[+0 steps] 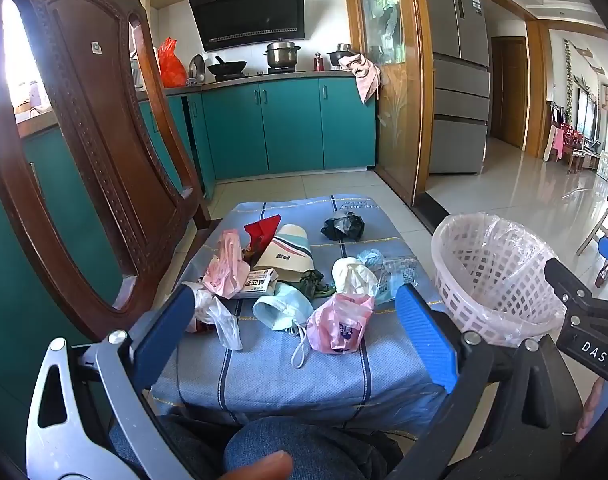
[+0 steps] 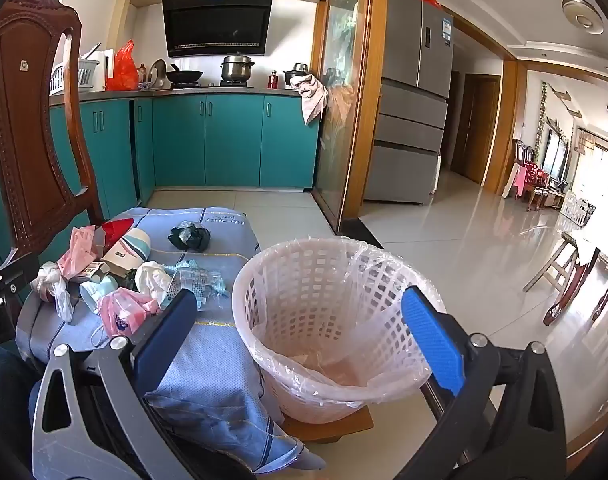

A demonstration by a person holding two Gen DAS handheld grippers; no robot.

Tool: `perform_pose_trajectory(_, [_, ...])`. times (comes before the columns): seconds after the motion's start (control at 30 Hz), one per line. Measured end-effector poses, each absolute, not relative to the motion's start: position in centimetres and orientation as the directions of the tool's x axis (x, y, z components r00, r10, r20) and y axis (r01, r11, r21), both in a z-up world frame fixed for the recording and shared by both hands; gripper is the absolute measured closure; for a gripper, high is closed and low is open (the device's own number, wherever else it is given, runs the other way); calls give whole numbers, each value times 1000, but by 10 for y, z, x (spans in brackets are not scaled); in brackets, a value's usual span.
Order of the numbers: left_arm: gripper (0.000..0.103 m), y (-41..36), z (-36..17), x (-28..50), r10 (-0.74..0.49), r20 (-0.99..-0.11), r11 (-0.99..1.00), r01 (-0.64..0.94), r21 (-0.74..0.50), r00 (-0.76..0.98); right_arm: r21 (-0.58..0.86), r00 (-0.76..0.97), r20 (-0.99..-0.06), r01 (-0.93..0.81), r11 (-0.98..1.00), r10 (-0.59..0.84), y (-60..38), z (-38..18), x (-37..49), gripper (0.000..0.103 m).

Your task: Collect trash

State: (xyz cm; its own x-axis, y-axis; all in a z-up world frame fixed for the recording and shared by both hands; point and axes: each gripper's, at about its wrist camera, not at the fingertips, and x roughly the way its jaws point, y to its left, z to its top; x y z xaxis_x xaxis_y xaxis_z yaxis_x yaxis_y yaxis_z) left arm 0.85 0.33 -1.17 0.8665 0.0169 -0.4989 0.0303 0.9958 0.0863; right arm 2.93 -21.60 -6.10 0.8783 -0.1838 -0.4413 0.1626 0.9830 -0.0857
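Trash lies on a low table covered with a blue cloth (image 1: 272,364): a pink plastic bag (image 1: 337,322), a light blue mask (image 1: 282,310), a white wad (image 1: 353,276), a paper cup (image 1: 290,250), a black crumpled bag (image 1: 342,226) and a pink wrapper (image 1: 228,264). My left gripper (image 1: 300,332) is open and empty, held above the near table edge in front of the pile. My right gripper (image 2: 300,328) is open and empty over the near rim of the lined white basket (image 2: 323,320), which also shows in the left wrist view (image 1: 491,276).
A carved wooden chair (image 1: 92,140) stands close on the left of the table. Teal kitchen cabinets (image 1: 288,124) are behind. A fridge (image 1: 459,80) and tiled floor (image 2: 463,240) lie to the right. The basket stands on a small wooden stool (image 2: 331,426).
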Motion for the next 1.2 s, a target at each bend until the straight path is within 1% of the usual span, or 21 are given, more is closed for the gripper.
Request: perform_pose_trajectory(1.2, [3, 1, -9, 7, 21, -499, 996, 25, 85, 866, -72, 891, -420, 157, 985, -173, -214, -60, 25, 3])
